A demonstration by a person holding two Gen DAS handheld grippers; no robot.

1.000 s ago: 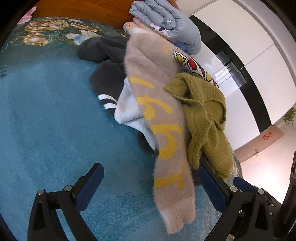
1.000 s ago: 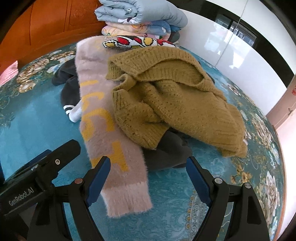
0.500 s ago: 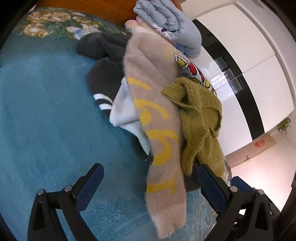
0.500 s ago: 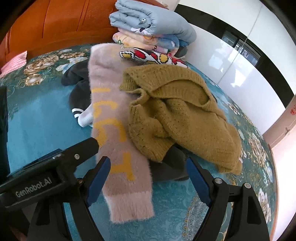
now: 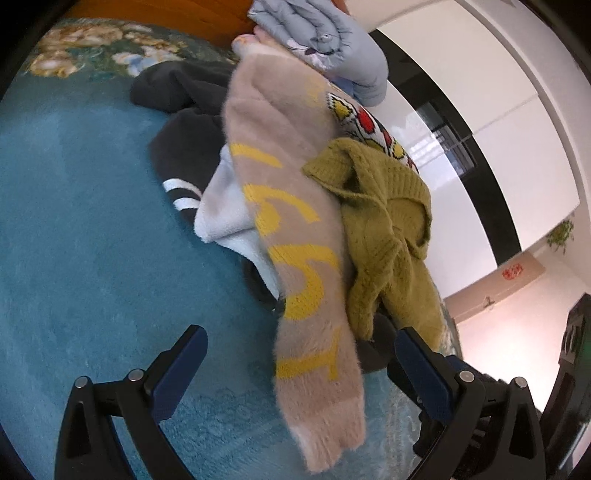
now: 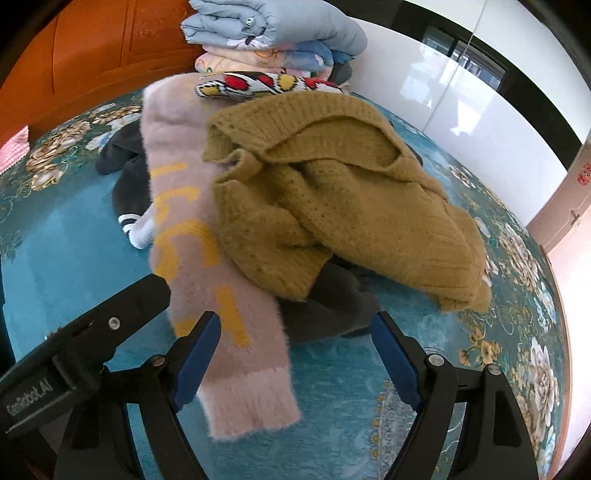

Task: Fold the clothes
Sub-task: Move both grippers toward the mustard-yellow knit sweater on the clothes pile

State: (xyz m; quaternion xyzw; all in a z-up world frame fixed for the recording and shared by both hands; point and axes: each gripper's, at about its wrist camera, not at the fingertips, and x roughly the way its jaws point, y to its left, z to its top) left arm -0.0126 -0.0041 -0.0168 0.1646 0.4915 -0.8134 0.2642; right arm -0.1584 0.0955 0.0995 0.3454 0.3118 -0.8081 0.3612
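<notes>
A heap of clothes lies on a teal bed cover. A fuzzy beige scarf with yellow letters (image 5: 295, 236) (image 6: 195, 236) drapes over the heap toward me. An olive knit sweater (image 5: 384, 229) (image 6: 332, 199) lies crumpled to its right, on a dark grey garment (image 5: 181, 147) (image 6: 328, 310). My left gripper (image 5: 299, 365) is open and empty, its jaws either side of the scarf's fringed end. My right gripper (image 6: 291, 347) is open and empty, just before the scarf's end and the dark garment. The left gripper's body (image 6: 74, 343) shows in the right wrist view.
A stack of folded quilts (image 6: 269, 33) (image 5: 325, 48) and a red-yellow patterned knit (image 6: 258, 83) sit behind the heap against an orange wooden headboard (image 6: 92, 48). The teal bed cover (image 5: 81, 229) stretches left; its floral border (image 6: 524, 295) runs right. White wardrobe doors (image 6: 461, 92) stand beyond.
Both grippers have moved closer to the heap, and the scarf's end now lies between the left jaws. Both stay open. The clothes have not moved.
</notes>
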